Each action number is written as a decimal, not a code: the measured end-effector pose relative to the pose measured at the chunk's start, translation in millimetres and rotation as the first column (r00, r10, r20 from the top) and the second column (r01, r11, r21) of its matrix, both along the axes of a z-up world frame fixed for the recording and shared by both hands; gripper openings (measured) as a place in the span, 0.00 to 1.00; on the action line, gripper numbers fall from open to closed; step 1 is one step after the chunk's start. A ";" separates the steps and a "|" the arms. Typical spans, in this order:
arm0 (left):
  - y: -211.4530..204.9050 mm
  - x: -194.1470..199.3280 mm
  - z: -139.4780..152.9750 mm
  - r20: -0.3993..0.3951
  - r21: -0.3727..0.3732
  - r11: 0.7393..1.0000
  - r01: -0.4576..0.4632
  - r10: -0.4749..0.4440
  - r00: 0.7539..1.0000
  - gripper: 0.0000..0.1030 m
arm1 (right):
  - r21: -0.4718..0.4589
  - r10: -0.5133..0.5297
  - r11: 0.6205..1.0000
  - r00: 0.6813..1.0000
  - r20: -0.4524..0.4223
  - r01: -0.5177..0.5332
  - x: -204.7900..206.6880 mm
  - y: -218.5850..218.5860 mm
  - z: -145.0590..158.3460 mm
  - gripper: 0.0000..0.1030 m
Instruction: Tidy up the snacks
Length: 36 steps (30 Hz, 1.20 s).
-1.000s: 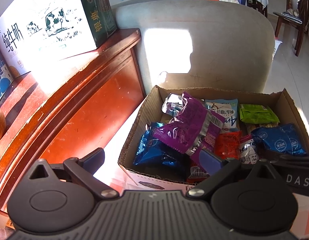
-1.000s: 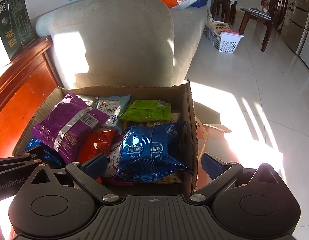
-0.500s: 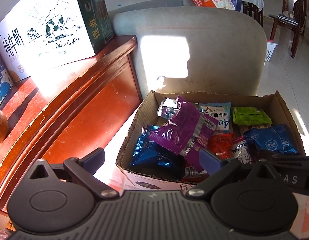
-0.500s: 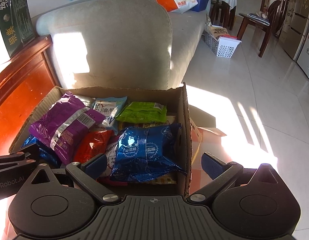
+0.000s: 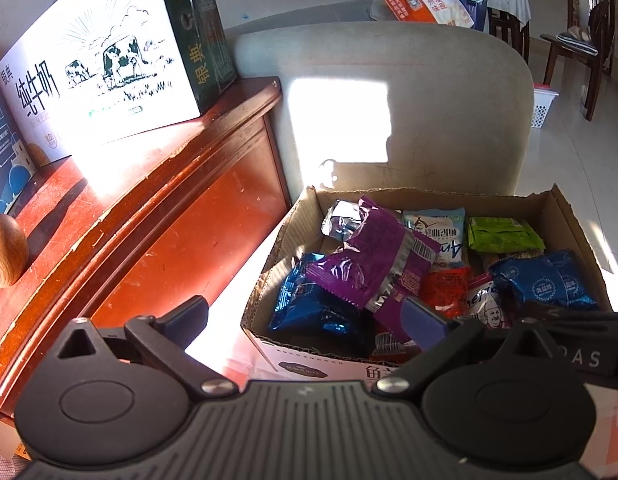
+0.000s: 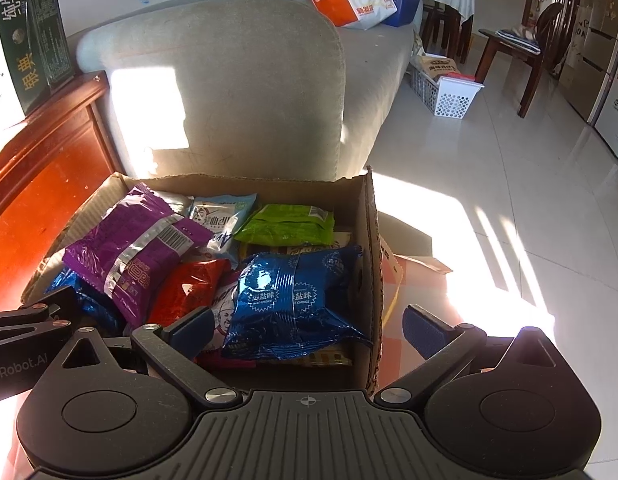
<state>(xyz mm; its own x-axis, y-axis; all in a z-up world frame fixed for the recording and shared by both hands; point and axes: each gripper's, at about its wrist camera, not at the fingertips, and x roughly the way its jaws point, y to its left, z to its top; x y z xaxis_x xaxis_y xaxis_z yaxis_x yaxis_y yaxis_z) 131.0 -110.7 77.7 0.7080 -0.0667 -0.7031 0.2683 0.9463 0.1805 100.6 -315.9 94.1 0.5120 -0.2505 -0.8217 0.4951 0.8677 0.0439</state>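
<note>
An open cardboard box (image 5: 437, 194) (image 6: 371, 240) on the floor holds several snack packets. A purple packet (image 5: 373, 264) (image 6: 133, 248) lies on top at the left, a blue one (image 6: 297, 300) (image 5: 545, 280) at the right, a green one (image 6: 287, 224) (image 5: 503, 234) behind it, another blue one (image 5: 309, 304) at the front left. My left gripper (image 5: 309, 320) hangs open over the box's near left corner, holding nothing. My right gripper (image 6: 309, 326) is open above the box's near right side, straddling the right wall, also with nothing in it.
A red wooden cabinet (image 5: 157, 216) stands left of the box, carrying a milk carton case (image 5: 101, 68) and a wooden ball (image 5: 5, 252). A grey sofa (image 6: 237, 92) backs the box. White tiled floor (image 6: 509, 184), a white basket (image 6: 449, 94) and chairs lie to the right.
Both grippers have drawn back and risen from the box, so it looks smaller and lower in both views. Both stay open and the packets have not moved.
</note>
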 end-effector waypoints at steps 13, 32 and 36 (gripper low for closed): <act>22.2 -46.9 6.6 0.014 -0.039 0.999 0.010 -0.010 1.000 0.99 | -0.018 0.051 0.999 0.998 0.045 -0.050 -34.4 17.6 14.4 0.98; 51.8 -143.3 -6.5 -0.044 -0.024 0.994 0.105 -0.106 0.993 0.99 | 0.091 0.011 0.996 0.998 0.060 -0.016 -138.9 52.2 -1.3 0.98; 61.3 -164.1 -14.3 -0.070 -0.010 0.993 0.118 -0.118 0.991 0.99 | 0.123 -0.002 0.992 1.000 0.022 0.000 -163.4 65.1 -11.4 0.98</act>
